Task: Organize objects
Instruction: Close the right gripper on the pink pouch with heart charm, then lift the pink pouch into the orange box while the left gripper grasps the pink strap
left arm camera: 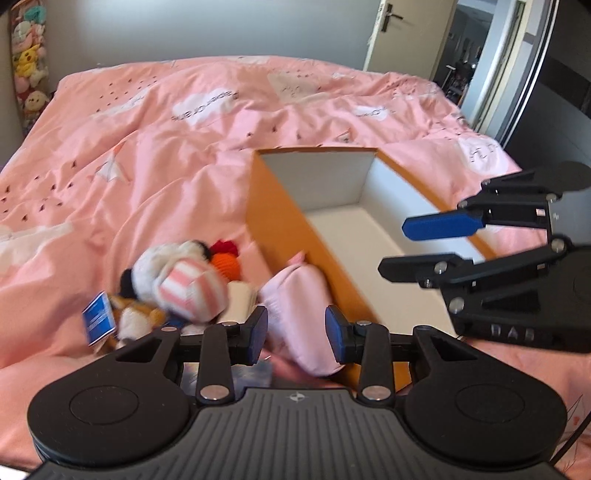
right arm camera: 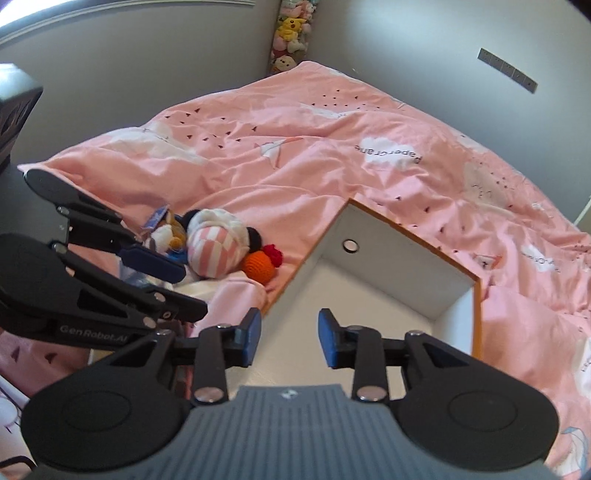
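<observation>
An open box [left arm camera: 280, 229] with orange sides and a white inside lies on the pink bed; it also shows in the right wrist view [right arm camera: 391, 269]. Left of it is a pile of toys: a white plush with a pink-striped part [left arm camera: 184, 284] [right arm camera: 218, 243], an orange crochet ball [left arm camera: 223, 264] [right arm camera: 258, 266], a brown-and-white plush with a blue tag [left arm camera: 99, 317], and a pale pink pouch [left arm camera: 299, 317] leaning on the box side. My left gripper [left arm camera: 296, 334] is open, its fingers either side of the pouch. My right gripper [right arm camera: 290, 338] is open and empty over the box.
The pink duvet [left arm camera: 184, 147] covers the whole bed. A column of plush toys [left arm camera: 29, 70] hangs in the far corner. An open door [left arm camera: 402, 33] and a dark wardrobe [left arm camera: 554, 92] stand on the right side.
</observation>
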`<state>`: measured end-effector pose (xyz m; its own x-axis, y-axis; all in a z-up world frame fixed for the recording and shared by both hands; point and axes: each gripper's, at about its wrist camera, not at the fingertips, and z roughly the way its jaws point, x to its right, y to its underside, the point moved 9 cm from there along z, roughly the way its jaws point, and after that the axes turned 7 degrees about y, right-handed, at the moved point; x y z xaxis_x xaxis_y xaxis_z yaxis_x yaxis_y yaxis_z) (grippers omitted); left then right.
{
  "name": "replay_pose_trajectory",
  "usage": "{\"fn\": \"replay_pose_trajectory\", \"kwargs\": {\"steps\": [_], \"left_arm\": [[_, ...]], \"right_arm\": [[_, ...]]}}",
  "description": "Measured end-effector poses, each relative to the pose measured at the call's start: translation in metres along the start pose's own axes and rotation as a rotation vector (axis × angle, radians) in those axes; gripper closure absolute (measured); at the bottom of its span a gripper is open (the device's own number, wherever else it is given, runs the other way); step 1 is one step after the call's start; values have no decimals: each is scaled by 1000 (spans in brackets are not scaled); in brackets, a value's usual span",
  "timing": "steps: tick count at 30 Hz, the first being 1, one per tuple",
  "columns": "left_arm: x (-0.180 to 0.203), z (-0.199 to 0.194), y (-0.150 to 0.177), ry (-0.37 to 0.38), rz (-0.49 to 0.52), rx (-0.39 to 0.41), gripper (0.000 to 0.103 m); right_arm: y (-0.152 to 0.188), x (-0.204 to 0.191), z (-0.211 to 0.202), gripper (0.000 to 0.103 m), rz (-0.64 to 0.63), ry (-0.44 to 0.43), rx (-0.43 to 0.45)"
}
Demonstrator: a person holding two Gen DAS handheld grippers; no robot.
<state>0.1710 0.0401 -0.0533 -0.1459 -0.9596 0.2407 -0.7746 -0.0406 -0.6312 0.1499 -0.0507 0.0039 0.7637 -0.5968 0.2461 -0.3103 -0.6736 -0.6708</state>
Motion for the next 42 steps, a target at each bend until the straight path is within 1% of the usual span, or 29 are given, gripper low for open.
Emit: {"fn": "replay_pose_trajectory", "kwargs": {"steps": [2, 4, 6, 10, 15, 20, 23, 26, 28, 32, 34, 36, 38, 42], "left_arm": [[-7, -4, 3, 1, -19, -10, 60], [-14, -6, 4, 23, -62, -18, 60], [-21, -6, 4, 28, -106, -28, 62], [-37, -9, 3, -59, -121, -56, 62], [-47, -12, -1, -66, -140, -63, 62], [-56, -5, -3, -73, -144, -81, 63], [-62, -2, -4, -77, -138, -100, 63], [-68, 2, -5, -78, -142, -122, 63], [-71, 5, -4, -74, -140, -143, 63], [-71, 10, -1, -47, -129, -168, 63], [-70, 11, 0, -37, -120, -175, 63], [-67, 12, 0, -17, -109, -181, 63], [-62, 12, 1, 9, -92, -189, 63], [-47, 11, 6, 76, -47, -221, 63]], "right_arm": [[-5, -8, 3, 67, 12, -47, 0], [-10, -17, 6, 67, 17, -84, -6], [-14, -27, 12, 68, -7, -112, -21], [-19, -36, 30, 68, -68, -105, -53], [-33, -42, 51, 66, -89, -144, -112], [-37, -49, 86, 64, -113, -182, -274], [-38, -57, 105, 64, -188, -189, -375], [-35, -63, 121, 63, -252, -160, -483], [-32, -64, 128, 63, -264, -151, -545], [-26, -63, 130, 64, -286, -128, -621], [-26, -62, 127, 65, -269, -133, -641], [-25, -61, 122, 67, -261, -137, -639], [-25, -62, 113, 71, -255, -141, -616], [-25, -60, 85, 74, -230, -172, -555]]}}
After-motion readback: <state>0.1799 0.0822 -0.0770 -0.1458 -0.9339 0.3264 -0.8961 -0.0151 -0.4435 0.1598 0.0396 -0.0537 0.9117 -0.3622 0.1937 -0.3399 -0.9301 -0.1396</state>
